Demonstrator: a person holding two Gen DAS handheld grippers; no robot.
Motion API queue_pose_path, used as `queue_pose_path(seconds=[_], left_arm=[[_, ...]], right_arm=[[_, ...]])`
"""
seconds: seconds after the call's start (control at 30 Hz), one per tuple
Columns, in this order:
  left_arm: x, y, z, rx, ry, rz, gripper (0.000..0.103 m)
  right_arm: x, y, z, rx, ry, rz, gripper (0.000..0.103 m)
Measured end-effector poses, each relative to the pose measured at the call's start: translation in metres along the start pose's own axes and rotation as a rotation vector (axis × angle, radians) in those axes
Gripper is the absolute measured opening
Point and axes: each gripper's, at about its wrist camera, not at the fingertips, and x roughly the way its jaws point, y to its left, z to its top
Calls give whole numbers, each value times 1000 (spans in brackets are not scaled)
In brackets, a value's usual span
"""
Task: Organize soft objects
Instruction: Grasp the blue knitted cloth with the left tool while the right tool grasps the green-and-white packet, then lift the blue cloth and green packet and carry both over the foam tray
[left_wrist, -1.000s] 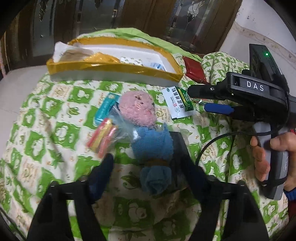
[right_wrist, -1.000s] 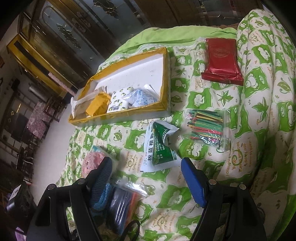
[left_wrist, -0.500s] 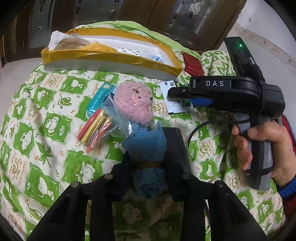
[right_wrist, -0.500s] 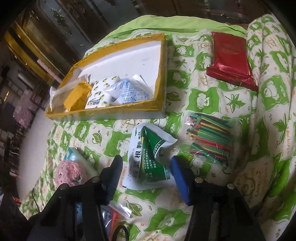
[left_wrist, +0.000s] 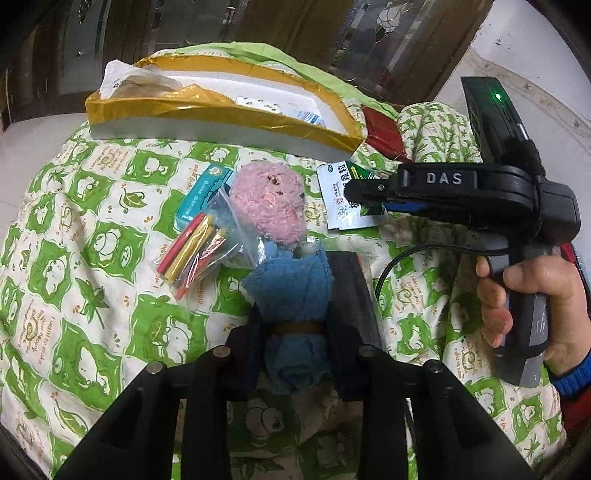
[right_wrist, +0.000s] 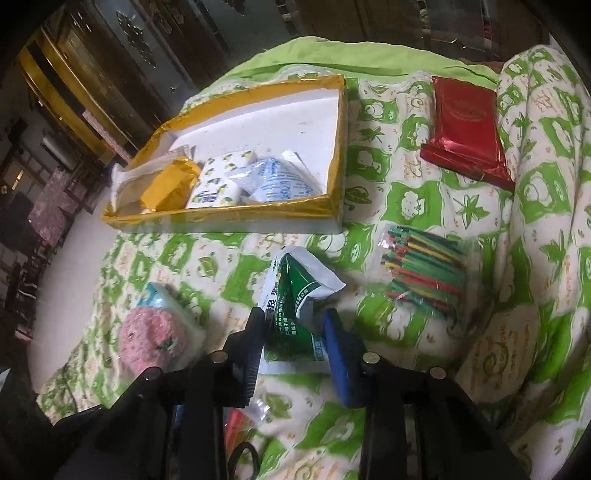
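The rolled blue towel (left_wrist: 291, 295) is clamped between the left gripper (left_wrist: 293, 332) fingers; the green-white sachet (right_wrist: 295, 306), mid-quilt (right_wrist: 424, 369), is pinched by the right gripper (right_wrist: 295, 332).

Blue towel roll (left_wrist: 291, 295), fuzzy, banded at middle by brown strap, lies lengthwise on bed just in front of pink plush (left_wrist: 269, 201), top end touching it. Pink plush: round, shaggy, small dark face marks, partly under clear bag. Green-white sachet (right_wrist: 295, 306), crumpled, top edge curled up, lies right of pink plush. Gold-edged tray (right_wrist: 334, 155) well behind pink plush, holding three soft packets at its left end.
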Motion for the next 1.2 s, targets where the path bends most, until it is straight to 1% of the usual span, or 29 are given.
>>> queue_pose_path(seconds=[0.2,0.6,0.7,0.93,1.2], left_arm=[[-12,0,1,1,-30,-3,29],[-21,-1,2,-8,-54,-11,29],[-23,-1,2,-9,-58,-14,29],[-25,-1,2,-7,-58,-13,29],[-28,-1,2,-7,-67,-16,29]], right_arm=[[-17,-1,-8,2,-27,17,33],[-16,1,-8,-10,-31,3,32],[-17,1,-9,-10,-34,4,30],[-19,3,-9,-16,-43,5,29],[-33,-6,-6,26,-80,43,29]])
